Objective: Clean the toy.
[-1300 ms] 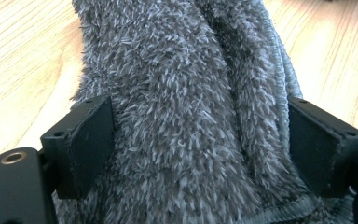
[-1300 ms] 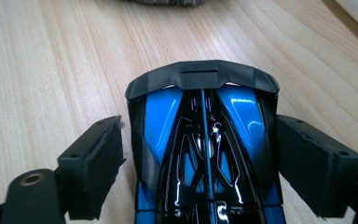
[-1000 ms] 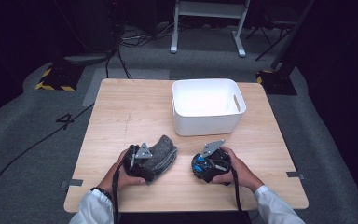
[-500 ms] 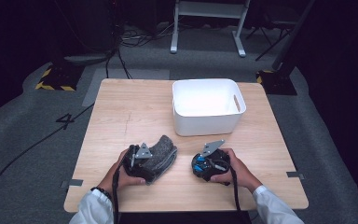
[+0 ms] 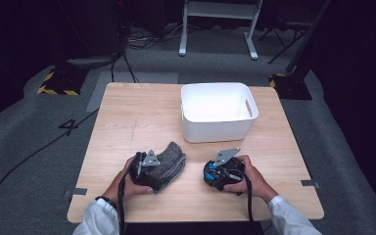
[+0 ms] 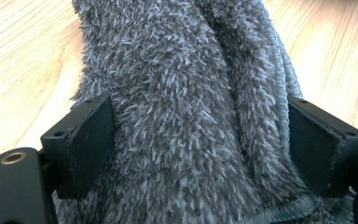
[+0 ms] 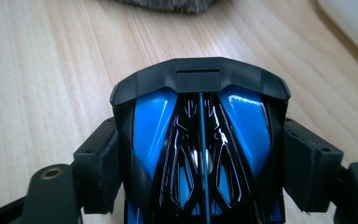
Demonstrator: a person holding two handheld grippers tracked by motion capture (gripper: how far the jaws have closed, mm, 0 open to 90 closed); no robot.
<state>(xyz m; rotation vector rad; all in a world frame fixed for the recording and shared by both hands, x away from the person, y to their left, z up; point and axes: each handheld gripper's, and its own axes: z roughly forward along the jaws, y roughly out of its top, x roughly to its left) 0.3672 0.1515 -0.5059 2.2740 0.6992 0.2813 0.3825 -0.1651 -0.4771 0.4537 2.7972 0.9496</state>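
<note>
The left gripper (image 5: 152, 169) sits at about 7 o'clock on the table (image 5: 127, 117), near the front edge. Its jaws clamp a grey fuzzy cloth (image 5: 169, 159). In the left gripper view the cloth (image 6: 182, 116) is bunched between the two black pads (image 6: 91, 140), which press into its pile on both sides. The cloth lies on the wood and runs from the jaws toward 1 o'clock, its free end pointing at the bin (image 5: 219, 111).

The right gripper (image 5: 220, 172) sits at about 5 o'clock, level with the left one and well apart from it. Its jaws grip a blue and black toy car (image 5: 214, 174). In the right gripper view the car (image 7: 200, 140) stands between the pads (image 7: 100, 163), both touching its sides, with its dark end pointing away from the camera over the wood. The cloth's edge (image 7: 168, 4) shows at 12 o'clock in that view, apart from the car.

The white bin stands at about 1 o'clock on the table, beyond both grippers, upright, with a slot handle in its right wall. Its corner (image 7: 349, 23) shows at 2 o'clock in the right gripper view.

A hand holds each gripper from the front edge, in white sleeves. A cable trails from each gripper back toward the person.
</note>
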